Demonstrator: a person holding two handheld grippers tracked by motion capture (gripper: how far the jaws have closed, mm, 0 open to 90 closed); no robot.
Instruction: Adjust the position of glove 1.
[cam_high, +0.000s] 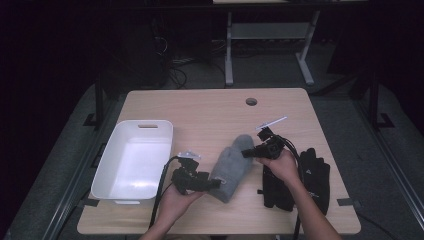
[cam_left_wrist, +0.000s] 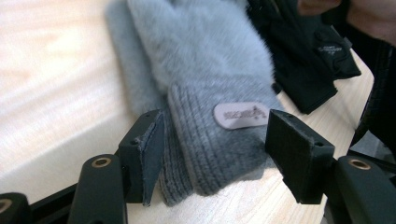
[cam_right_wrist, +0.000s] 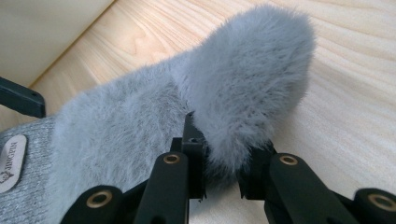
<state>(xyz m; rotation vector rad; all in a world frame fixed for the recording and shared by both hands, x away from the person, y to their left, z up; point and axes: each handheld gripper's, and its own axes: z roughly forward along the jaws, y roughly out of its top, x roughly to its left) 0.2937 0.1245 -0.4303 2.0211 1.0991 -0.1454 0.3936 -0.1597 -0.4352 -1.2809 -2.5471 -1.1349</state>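
Right gripper view has the right gripper pinching a fuzzy lobe of the grey mitten, its two black jaws pressed into the fur from either side, close together. The lobe stands up off the wood while the body of the mitten trails away toward the cuff, where a pale oval label sits on the ribbed knit.

Left gripper view shows the left gripper spread wide around that ribbed cuff: one jaw stands at each side of it, and I cannot tell whether either pad touches the knit. The label lies between the jaws, facing up.

From the high view, the left gripper comes in from the near edge of the table and the right gripper from the right, the two at opposite ends of the mitten. The mitten lies slantwise near the middle of the table, cuff toward the near edge, furry end toward the far right.

Just right of it, close to the right edge and near corner, lies a pair of black gloves, partly under the person's right forearm. A white tub sits along the left edge, well apart from the gloves and near the left hand.
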